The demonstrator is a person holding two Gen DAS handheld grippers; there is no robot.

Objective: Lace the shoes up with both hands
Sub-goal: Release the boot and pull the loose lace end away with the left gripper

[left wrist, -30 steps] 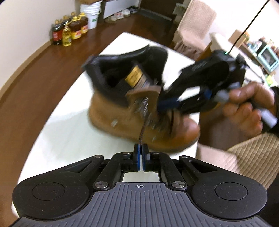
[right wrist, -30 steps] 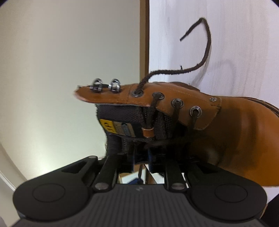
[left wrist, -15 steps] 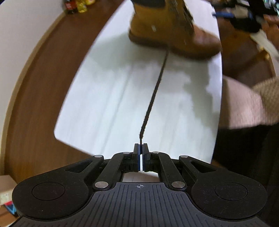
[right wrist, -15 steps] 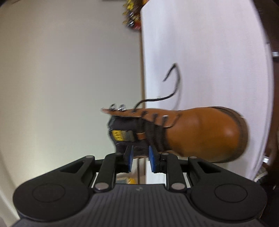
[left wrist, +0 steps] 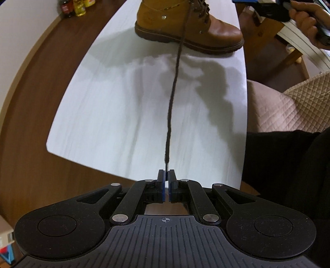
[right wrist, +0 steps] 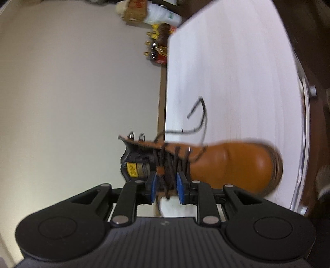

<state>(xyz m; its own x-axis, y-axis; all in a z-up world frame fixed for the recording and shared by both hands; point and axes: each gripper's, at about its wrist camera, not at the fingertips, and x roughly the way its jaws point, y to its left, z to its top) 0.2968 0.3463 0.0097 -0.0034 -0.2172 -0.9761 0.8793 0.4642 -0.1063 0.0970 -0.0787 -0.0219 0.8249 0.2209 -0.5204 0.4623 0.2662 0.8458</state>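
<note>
A tan leather boot [left wrist: 185, 26] stands on the white table [left wrist: 127, 107], toe to the right. One dark brown lace [left wrist: 172, 99] runs straight from its eyelets to my left gripper [left wrist: 166, 175]. That gripper's jaws are opening, with a thin gap between the pads and the lace's tip still at their tips. My right gripper [right wrist: 167, 185] is opening wide; the boot's laced tongue [right wrist: 165, 162] shows beyond its pads, with nothing pressed between them. The other lace end [right wrist: 201, 115] curls loose over the table. A hand [left wrist: 305, 18] holds the right gripper beyond the boot's toe.
Oil bottles [left wrist: 76, 8] stand on the brown wooden floor beyond the table's far corner. A quilted pink cushion [left wrist: 299, 107] and a wooden chair frame [left wrist: 288, 51] lie right of the table. A dark sleeve [left wrist: 288, 165] is close at the right.
My left gripper pulled back from the boot, drawing the lace out straight, and its jaws have parted slightly. My right gripper drew away from the boot's tongue and opened wider.
</note>
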